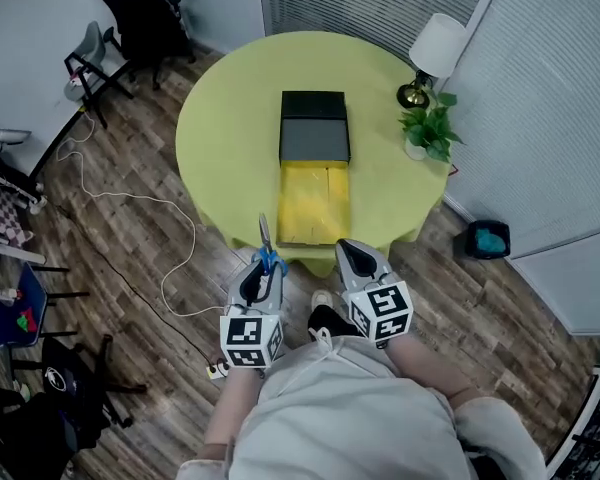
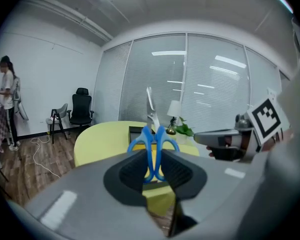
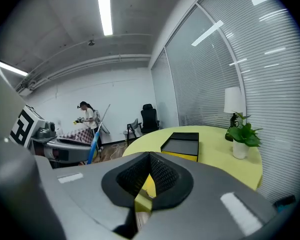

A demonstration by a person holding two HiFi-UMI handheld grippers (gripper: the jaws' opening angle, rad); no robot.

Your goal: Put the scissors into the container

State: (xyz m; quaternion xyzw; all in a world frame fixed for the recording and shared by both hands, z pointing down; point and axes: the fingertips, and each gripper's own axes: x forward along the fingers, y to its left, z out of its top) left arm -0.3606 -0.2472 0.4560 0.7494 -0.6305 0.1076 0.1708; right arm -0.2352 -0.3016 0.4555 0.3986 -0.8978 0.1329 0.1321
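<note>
Round yellow table point(image 1: 225, 133) standing on wood floor point(image 1: 110, 258), white lamp point(image 1: 436, 50) and potted plant point(image 1: 428, 130) sitting near its right edge, black office chair point(image 1: 140, 10) standing by the wall point(image 1: 20, 48), white cable point(image 1: 130, 198) trailing across the floor, bin point(image 1: 488, 239) sitting nearby, person point(image 2: 9, 101) standing far off.

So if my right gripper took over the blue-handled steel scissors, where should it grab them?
Probably the metal blades, coming from the right. The loops of the blue-handled scissors are clamped in the left gripper, so only the closed blades stick out forward, clear of the jaws. The right gripper is shut and empty; open it first.
</note>
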